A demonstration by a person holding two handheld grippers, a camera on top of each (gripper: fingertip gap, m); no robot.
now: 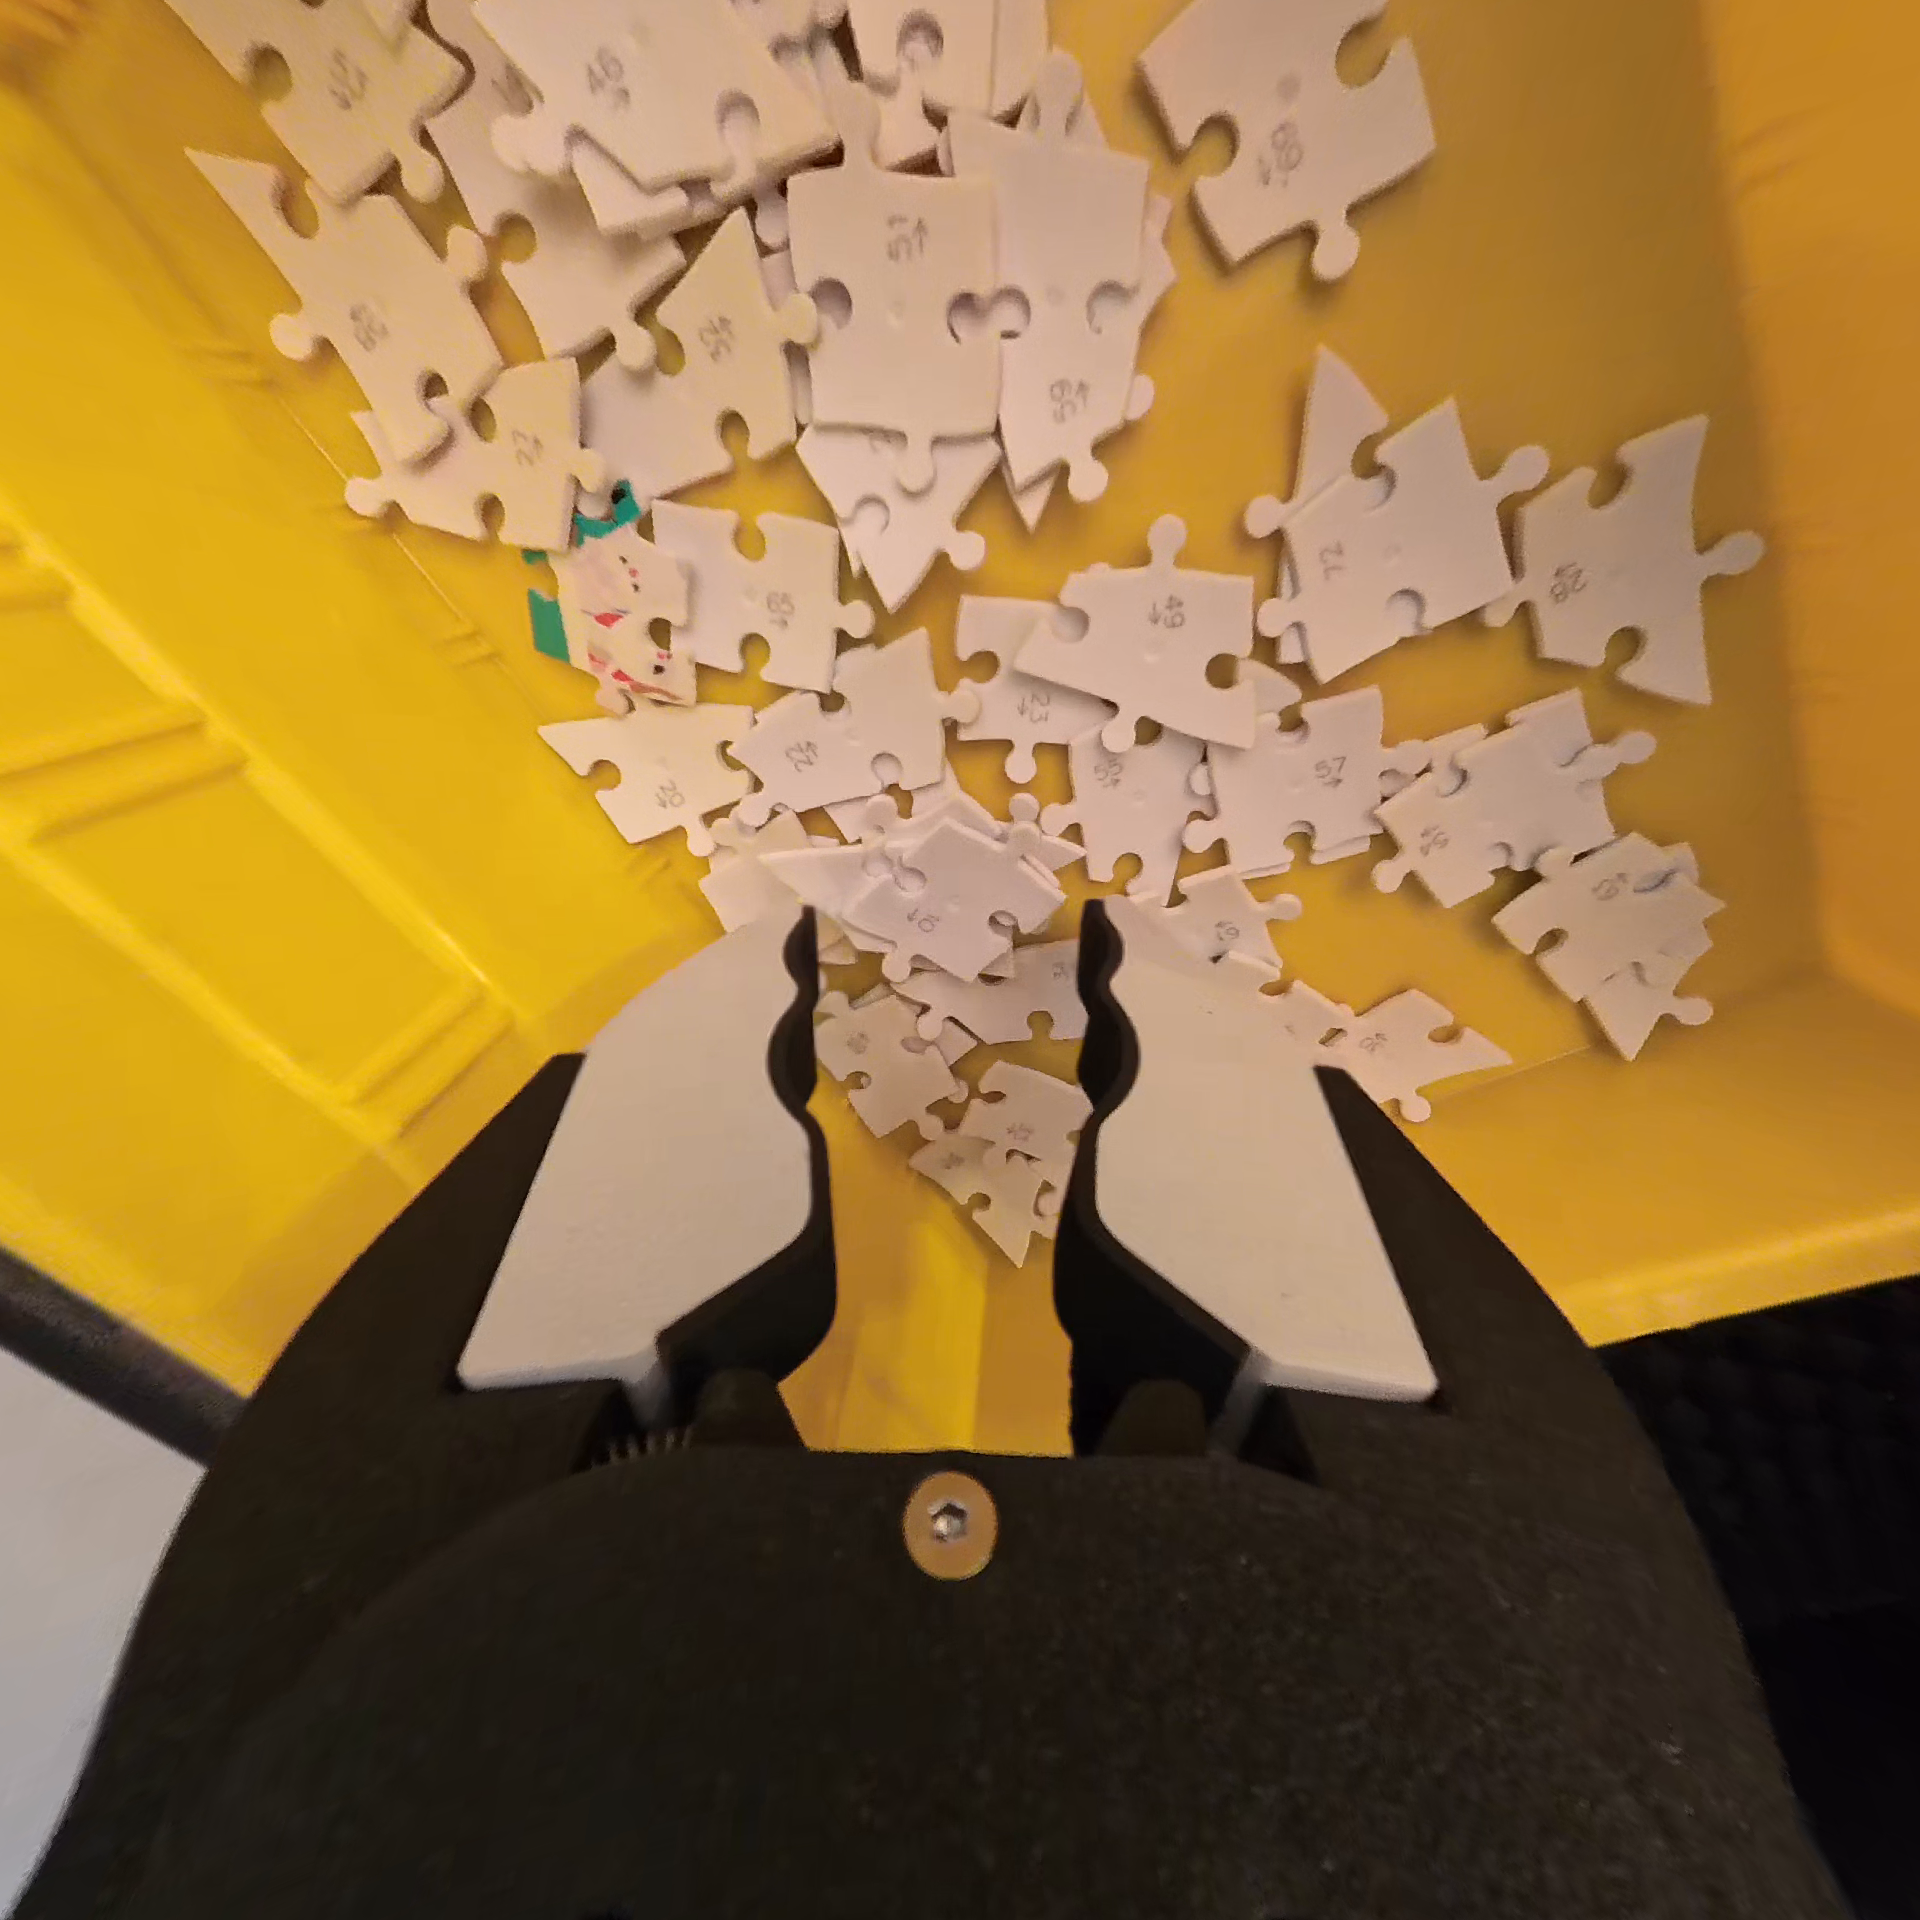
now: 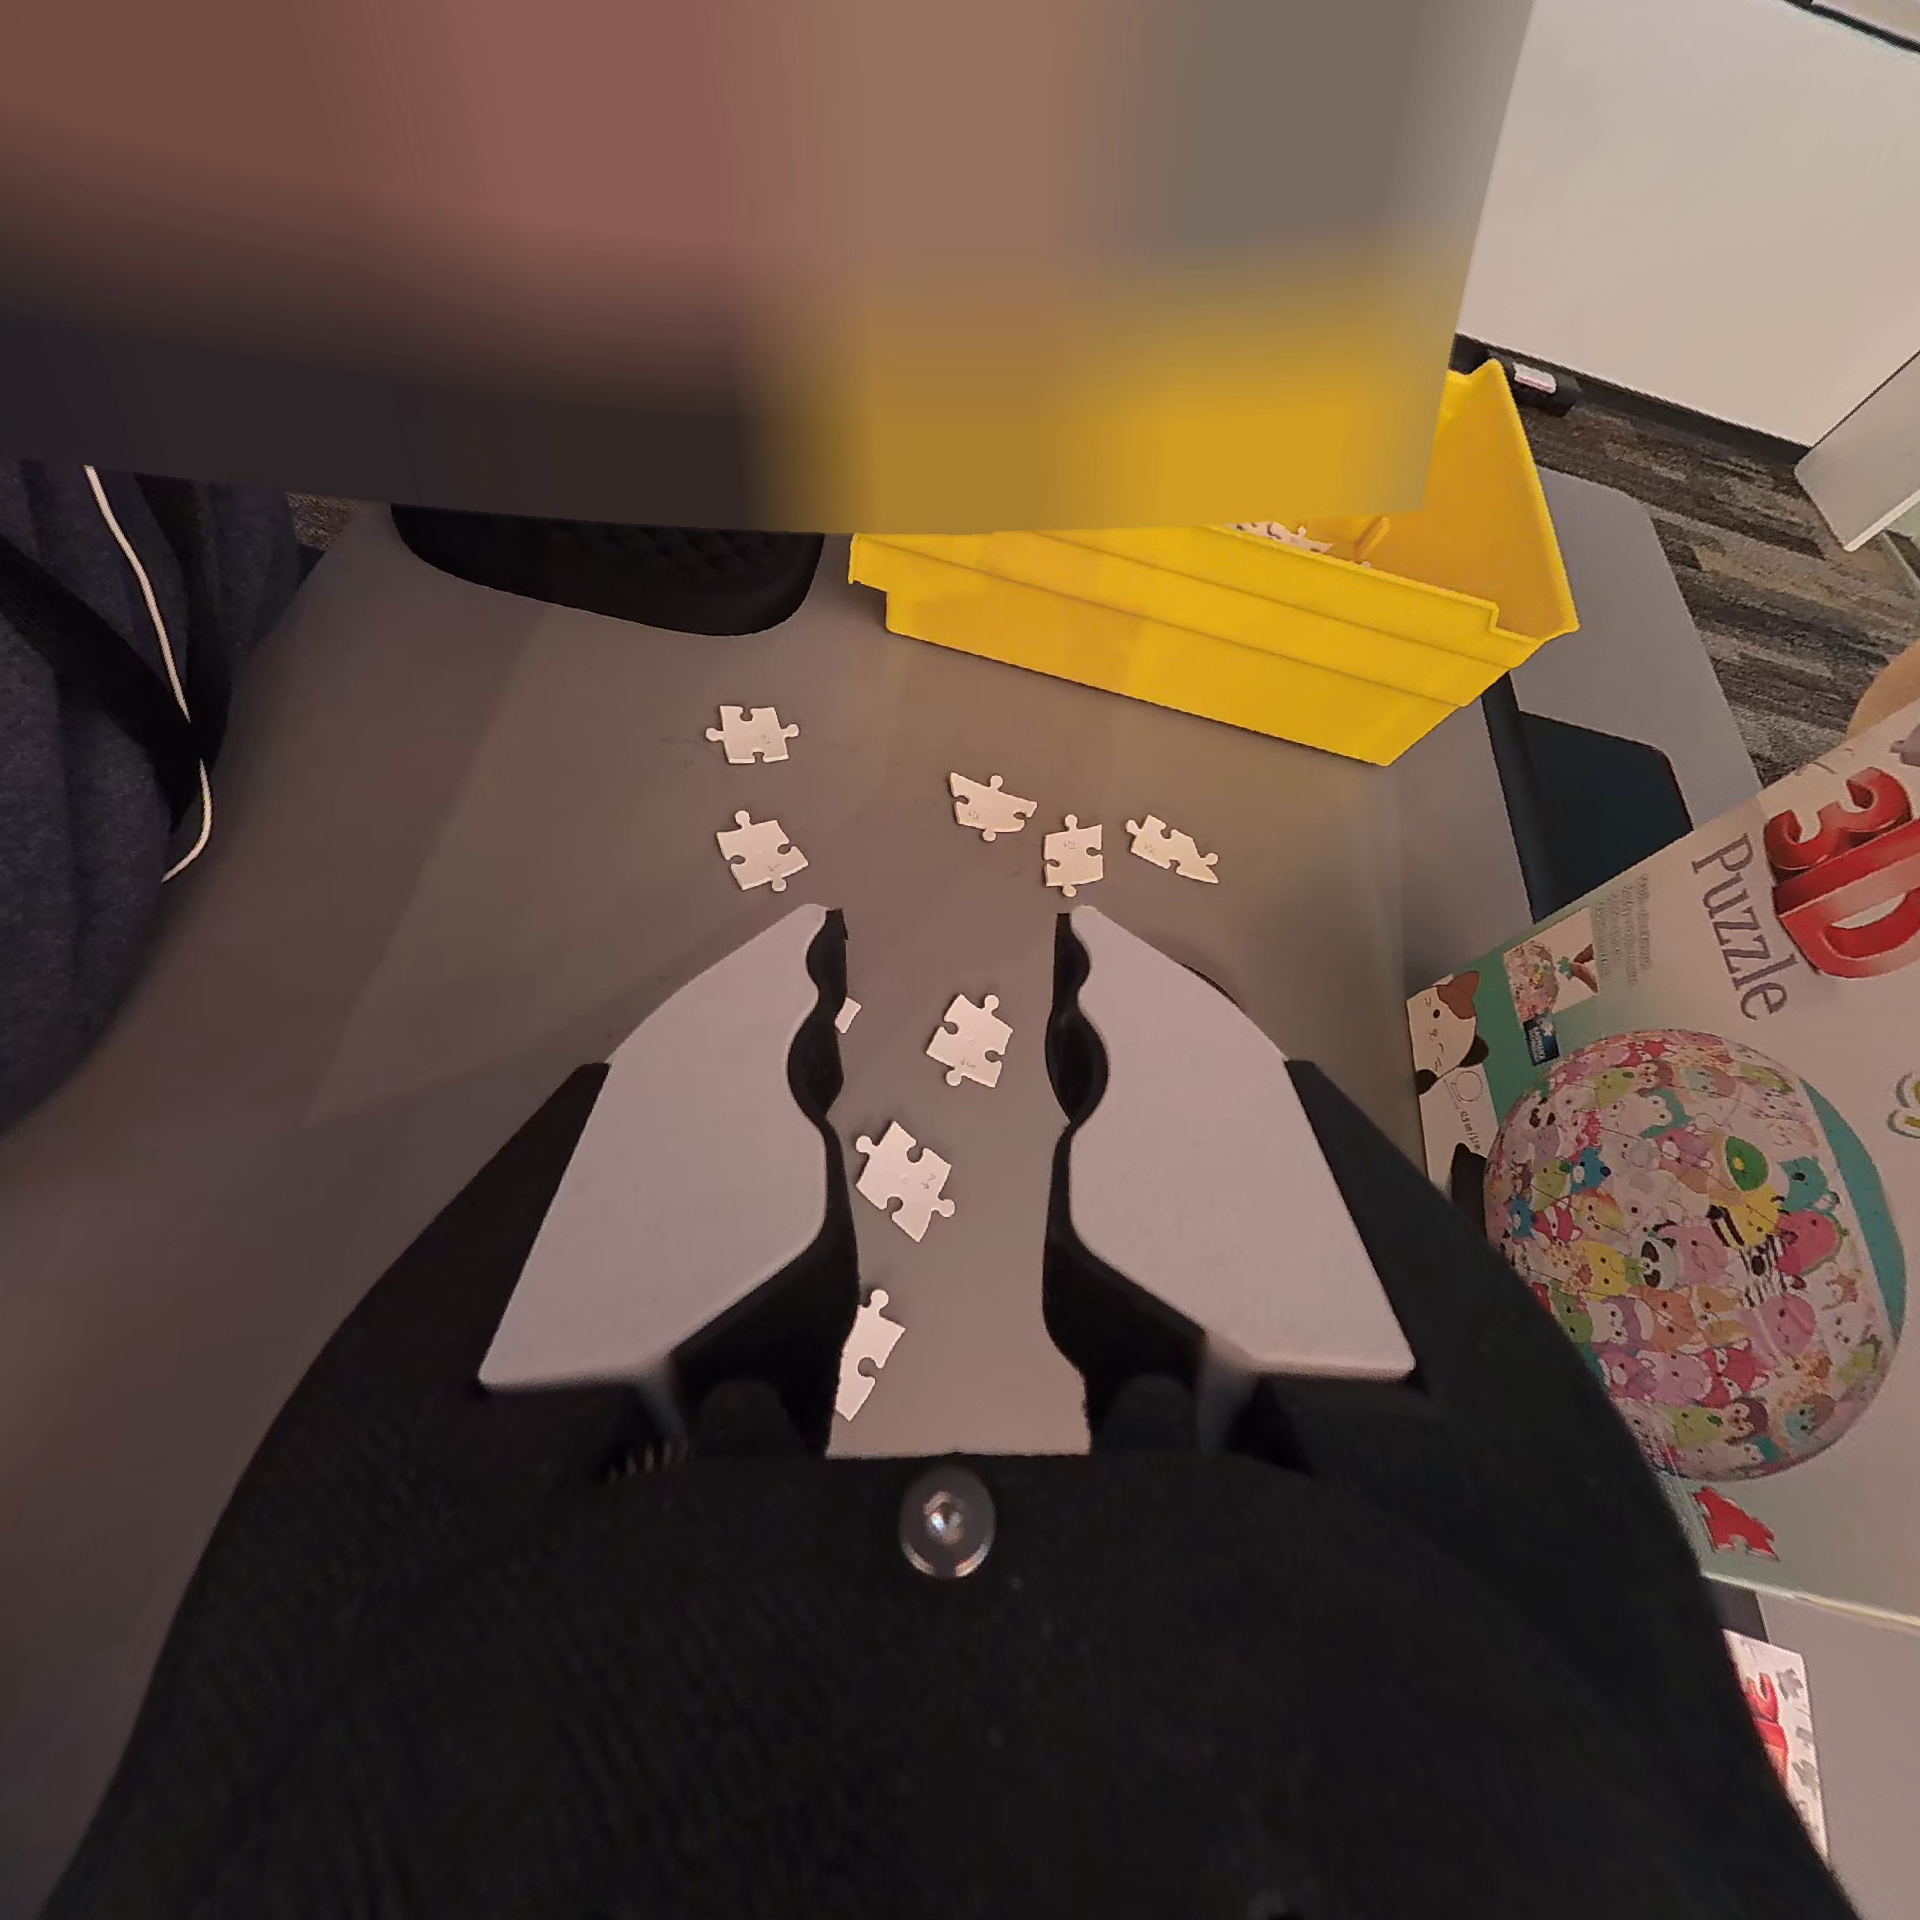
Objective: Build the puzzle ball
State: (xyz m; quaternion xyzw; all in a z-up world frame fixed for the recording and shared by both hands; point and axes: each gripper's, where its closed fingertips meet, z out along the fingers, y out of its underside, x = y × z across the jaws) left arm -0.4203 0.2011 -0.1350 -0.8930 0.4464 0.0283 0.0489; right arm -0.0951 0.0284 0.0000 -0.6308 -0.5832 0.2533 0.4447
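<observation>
While I hold both tools over the work, the grey bench (image 2: pixel 416 831) fills most of my right wrist view. At its far side sits the yellow bin (image 2: pixel 1226 644), long side toward me, and the puzzle box (image 2: pixel 1714 1143) with the ball picture printed on it lies at the right edge of the bench.

In my left wrist view I look straight down into that bin (image 1: pixel 260 831). Its floor is covered by a loose heap of white puzzle pieces (image 1: pixel 904 301), nearly all blank side up and many overlapping. One printed piece (image 1: pixel 634 623) lies colour side up near the left wall.

My left gripper (image 1: pixel 945 920) hangs just above the heap with its fingers (image 1: pixel 665 1143) spread apart and nothing between them; a small white piece (image 1: pixel 951 909) lies right under the gap at the tips.

My right gripper (image 2: pixel 951 925) hovers over the bench, fingers (image 2: pixel 686 1143) likewise parted and empty. About nine loose pieces (image 2: pixel 753 732) lie scattered on the bench below and ahead of it, blank side up, none joined. One of them (image 2: pixel 904 1179) shows in the gap between the fingers.
</observation>
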